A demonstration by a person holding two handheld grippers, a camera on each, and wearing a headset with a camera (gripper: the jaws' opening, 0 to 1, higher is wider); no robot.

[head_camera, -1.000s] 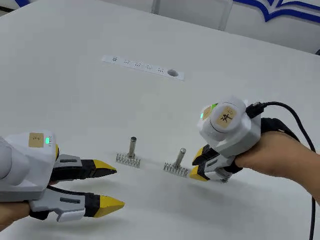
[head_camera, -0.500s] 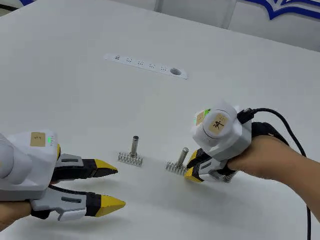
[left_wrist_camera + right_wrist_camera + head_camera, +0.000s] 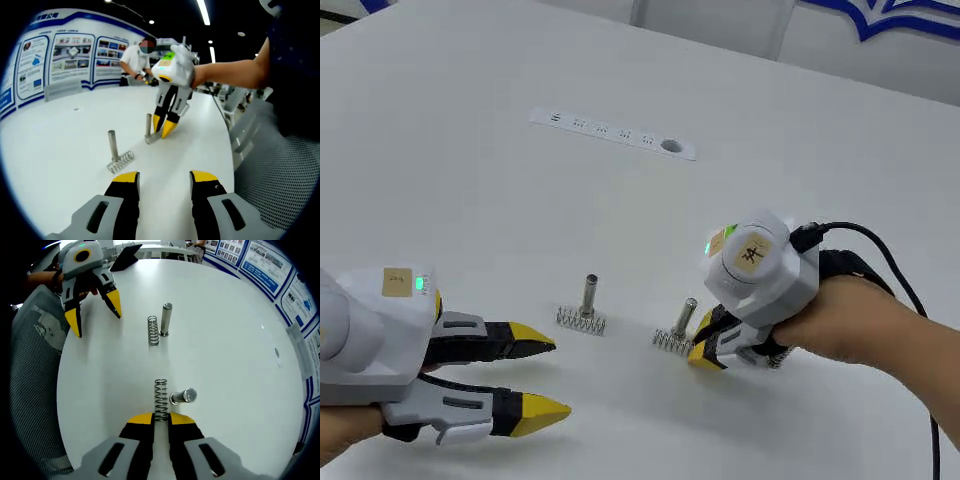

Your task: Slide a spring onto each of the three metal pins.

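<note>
right gripper [image 3: 161, 418] moved onto spring [image 3: 160, 396] end, jaws narrowed around it.

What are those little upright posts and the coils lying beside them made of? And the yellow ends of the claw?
The pins look like steel or a similar metal: silvery grey and smooth, with a soft sheen. The springs seem to be thin bare metal wire of the same silvery colour. The yellow tips of the left claw look like matte plastic or rubber; which one is unclear.

L gripper [image 3: 558, 375], R gripper [image 3: 703, 352]: white body, blk jaws, yellow tips. Pins [image 3: 588, 294], springs [image 3: 580, 320] silver. Table [image 3: 470, 180] white.
</note>
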